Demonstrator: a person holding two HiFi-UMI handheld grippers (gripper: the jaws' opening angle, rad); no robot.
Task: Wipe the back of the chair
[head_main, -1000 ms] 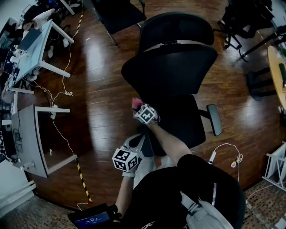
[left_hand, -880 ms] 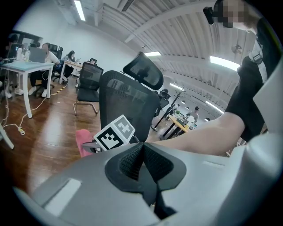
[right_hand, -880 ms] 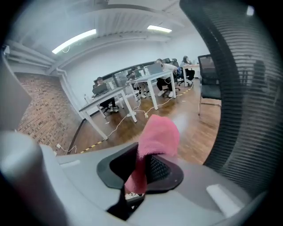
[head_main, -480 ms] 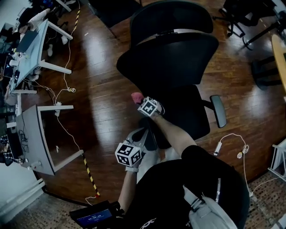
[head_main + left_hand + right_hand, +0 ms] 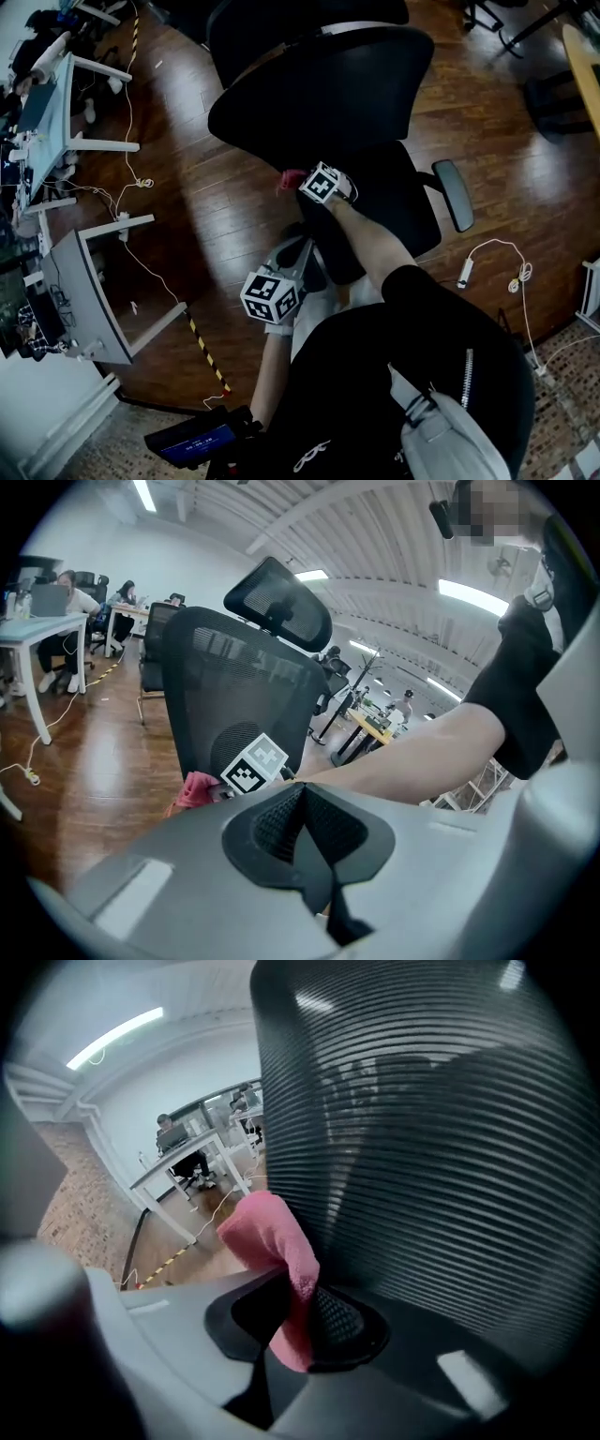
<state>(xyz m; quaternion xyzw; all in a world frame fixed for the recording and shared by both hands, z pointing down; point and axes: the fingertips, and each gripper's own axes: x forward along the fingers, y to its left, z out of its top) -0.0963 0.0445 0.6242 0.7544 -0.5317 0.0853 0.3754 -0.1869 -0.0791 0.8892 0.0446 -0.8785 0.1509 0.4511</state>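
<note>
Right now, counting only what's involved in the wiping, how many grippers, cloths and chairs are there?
2 grippers: left gripper, right gripper
1 pink cloth
1 black mesh office chair
Total: 4

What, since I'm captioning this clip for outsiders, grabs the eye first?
A big black mesh chair back fills the centre of the head view. The right gripper pinches a bright pink cloth right beside the mesh, while the left gripper, nearer the person, is shut and empty.

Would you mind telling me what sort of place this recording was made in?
Most likely an open-plan office: a mesh swivel chair, white desks with people seated at them, and strip lights overhead.
</note>
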